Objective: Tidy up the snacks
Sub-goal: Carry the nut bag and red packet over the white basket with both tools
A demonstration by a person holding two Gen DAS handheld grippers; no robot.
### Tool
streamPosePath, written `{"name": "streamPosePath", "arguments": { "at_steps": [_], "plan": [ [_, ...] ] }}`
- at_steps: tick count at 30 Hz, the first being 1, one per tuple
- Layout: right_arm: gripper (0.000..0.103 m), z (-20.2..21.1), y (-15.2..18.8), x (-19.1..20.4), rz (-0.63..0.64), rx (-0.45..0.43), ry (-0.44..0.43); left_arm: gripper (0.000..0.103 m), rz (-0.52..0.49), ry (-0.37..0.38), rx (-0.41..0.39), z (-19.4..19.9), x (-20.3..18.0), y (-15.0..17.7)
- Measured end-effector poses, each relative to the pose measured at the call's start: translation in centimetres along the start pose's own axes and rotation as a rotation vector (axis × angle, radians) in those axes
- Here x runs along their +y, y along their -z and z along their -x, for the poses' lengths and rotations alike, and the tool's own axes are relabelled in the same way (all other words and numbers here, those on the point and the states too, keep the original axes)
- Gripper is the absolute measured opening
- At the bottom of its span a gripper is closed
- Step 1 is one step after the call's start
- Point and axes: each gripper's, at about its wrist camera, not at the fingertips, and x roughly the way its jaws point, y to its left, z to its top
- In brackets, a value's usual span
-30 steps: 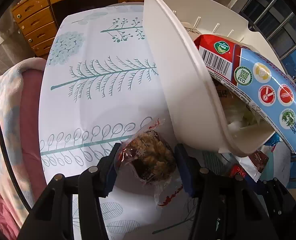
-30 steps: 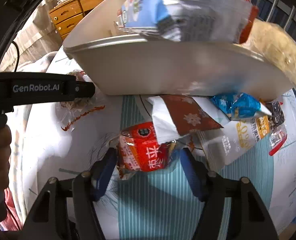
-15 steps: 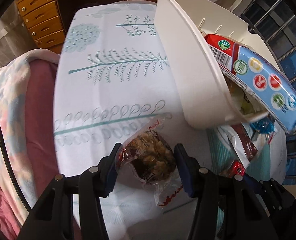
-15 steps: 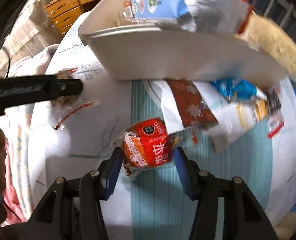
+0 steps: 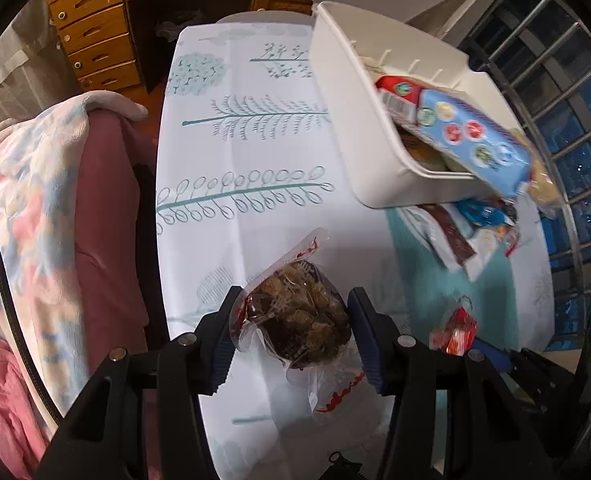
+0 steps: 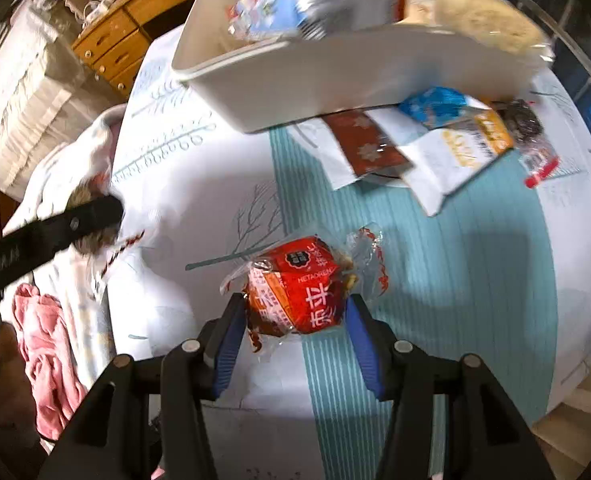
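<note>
A: What has the left gripper (image 5: 293, 320) got?

B: A clear bag of brown nut snacks (image 5: 301, 316), low in the centre of the left wrist view. Both blue pads press its sides, and the bag's loose red-printed edge sticks out above and below the jaws.

A: And the right gripper (image 6: 295, 316)?

B: Its jaws have just been closing, and now they clamp a red snack pack (image 6: 299, 284) wrapped in clear film, low centre of the right wrist view. The pads touch it on both sides.

A: Where is the bin?

B: The white storage bin (image 5: 359, 128) sits in the upper right of the left view, on the patterned tablecloth (image 5: 251, 152). A blue snack bag (image 5: 475, 140) pokes out over its rim, with a red package (image 5: 395, 90) behind it.

A: Anything left on the table?

B: Yes. Just below the bin in the right view lie a dark red packet (image 6: 369, 146), a white pouch with orange print (image 6: 455, 156) and a small blue packet (image 6: 435, 106), overlapping one another.

A: What lies at the left edge?

B: A pastel blanket (image 5: 27, 192) over something pink.
</note>
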Motion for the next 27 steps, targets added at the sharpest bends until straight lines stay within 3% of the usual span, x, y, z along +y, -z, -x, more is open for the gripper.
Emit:
{"name": "streamPosePath", "arguments": {
  "at_steps": [7,15,27],
  "plan": [
    [0.051,3.6,-0.2,-2.1,-0.041,-0.087,-0.013,0.051,0.036,0.052,-0.031,3.7,-1.6,1.7],
    [0.051,6.7,-2.1,-6.5,-0.079,-0.177,-0.019,0.051,0.021,0.07,-0.075,6.1,-4.6,1.3],
    [0.051,7.1,-6.4,-10.6,-0.068,-0.19,-0.069,0.051,0.032,0.05,-0.083,5.4,-9.8,-1.9]
  ]
}}
